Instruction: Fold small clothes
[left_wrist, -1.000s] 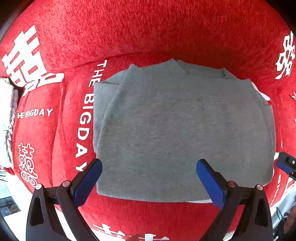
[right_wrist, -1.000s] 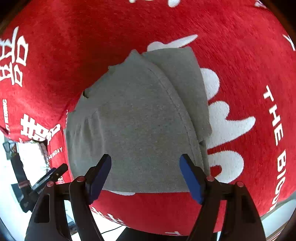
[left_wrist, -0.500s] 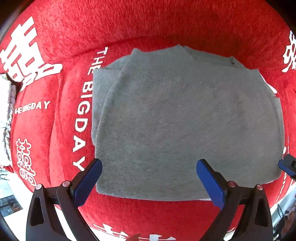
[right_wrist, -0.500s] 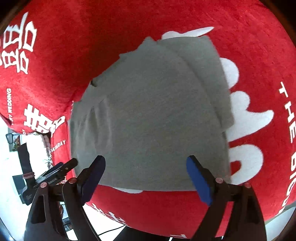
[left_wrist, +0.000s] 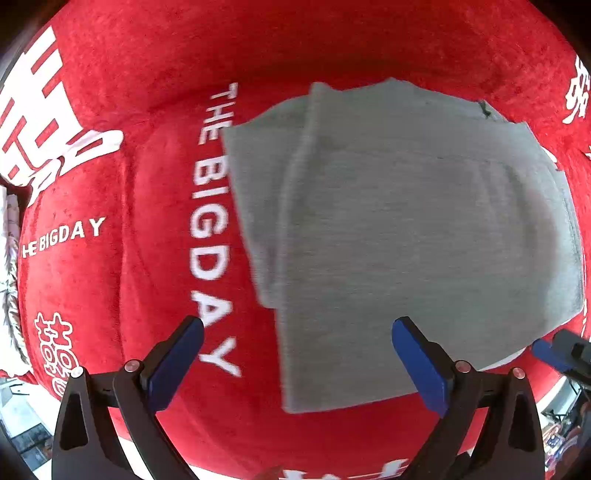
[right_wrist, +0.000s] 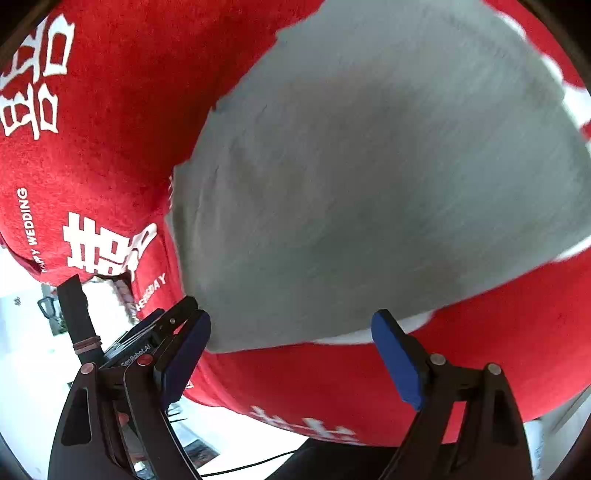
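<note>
Grey garment lies folded, both tools free of it

The grey garment rests in a compact, layered rectangle on the red plush cover, with one narrower layer showing along its edge beside the white "THE BIG DAY" lettering; I judge the folding mostly done, perhaps one more fold or a tidy-up left. The left tool and right tool both hang spread wide, holding nothing, just short of the garment's near edge. The cover also reads "HAPPY WEDDING".

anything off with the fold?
Slightly uneven: on the grey garment, a lower layer sticks out past the top layer's left edge instead of lining up. No damage visible on the red cover.
</note>
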